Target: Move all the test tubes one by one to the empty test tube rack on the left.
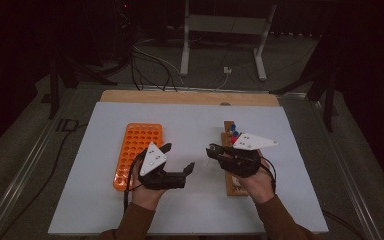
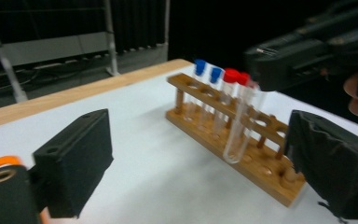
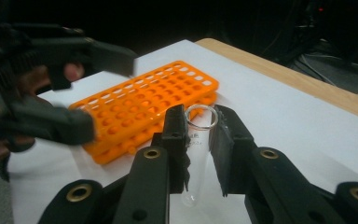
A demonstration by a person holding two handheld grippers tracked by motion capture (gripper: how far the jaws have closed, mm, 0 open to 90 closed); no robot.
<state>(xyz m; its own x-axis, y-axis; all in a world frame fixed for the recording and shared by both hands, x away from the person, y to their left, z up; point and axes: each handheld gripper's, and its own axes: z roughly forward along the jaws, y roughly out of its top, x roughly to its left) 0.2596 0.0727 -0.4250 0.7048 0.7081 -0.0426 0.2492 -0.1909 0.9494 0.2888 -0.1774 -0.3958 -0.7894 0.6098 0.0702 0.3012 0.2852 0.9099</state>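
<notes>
My right gripper (image 3: pixel 198 135) is shut on a clear, uncapped test tube (image 3: pixel 196 158), which hangs upright between its pads. In the left gripper view the same tube (image 2: pixel 237 130) hangs just in front of a wooden rack (image 2: pixel 242 163). That rack holds blue-capped tubes (image 2: pixel 200 67) and red-capped tubes (image 2: pixel 230 74). My left gripper (image 2: pixel 200 158) is open with nothing between its jaws. In the high view the left gripper (image 1: pixel 179 157) and right gripper (image 1: pixel 211 149) face each other mid-table, a short gap apart. An orange rack (image 1: pixel 137 150) with several empty holes lies left of them.
A white mat (image 1: pixel 190 120) covers the table, with a bare wooden strip (image 1: pixel 190 97) along its far edge. The wooden rack (image 1: pixel 227 131) runs front to back under my right hand. Cables and a metal stand (image 1: pixel 225 30) are on the floor beyond the table.
</notes>
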